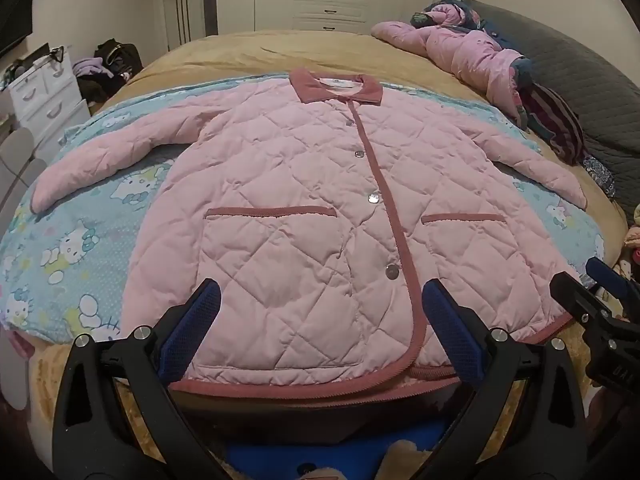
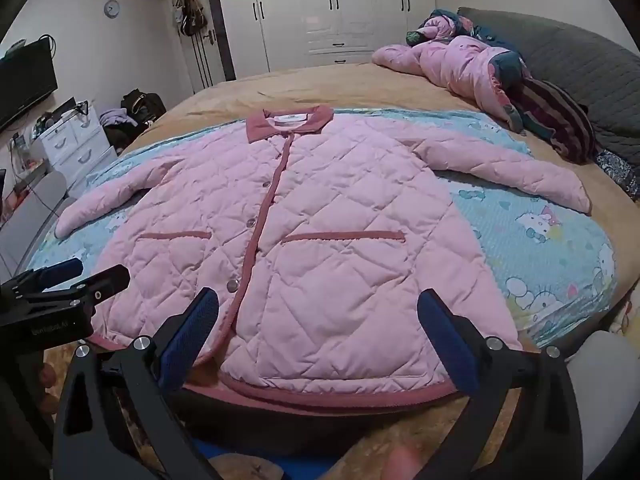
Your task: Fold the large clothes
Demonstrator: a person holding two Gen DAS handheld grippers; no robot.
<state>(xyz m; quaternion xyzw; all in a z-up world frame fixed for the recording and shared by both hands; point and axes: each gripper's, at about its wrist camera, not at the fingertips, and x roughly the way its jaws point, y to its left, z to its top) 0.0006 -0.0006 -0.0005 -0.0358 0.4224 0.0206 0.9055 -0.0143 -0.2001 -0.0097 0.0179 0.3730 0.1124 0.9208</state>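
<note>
1. Readable writing is scarce: the left gripper [image 2: 60, 280], seen side-on from the right wrist view, bears small white lettering too blurred to read, and the jacket's [image 1: 320, 208] collar label is also illegible.
2. The blanket [image 1: 80, 240] under the jacket is printed with Hello Kitty figures.
3. A white drawer unit [image 2: 76, 144] stands beside the bed [image 1: 248, 52]; its drawers are closed, so I cannot tell their contents.
4. The jacket lies flat, front up and snapped shut, sleeves spread, collar far from the cameras, hem nearest.
5. Left gripper [image 1: 320, 320]: jaws spread wide over the hem, gripping nothing.
6. Right gripper [image 2: 318, 322]: likewise wide apart above the hem, holding nothing.
7. Only the right wrist view shows a TV [image 2: 24, 84] and wall clock [image 2: 112, 9].
8. Both views show a clothes pile [image 1: 480, 60] near the dark headboard [image 1: 580, 80].
</note>
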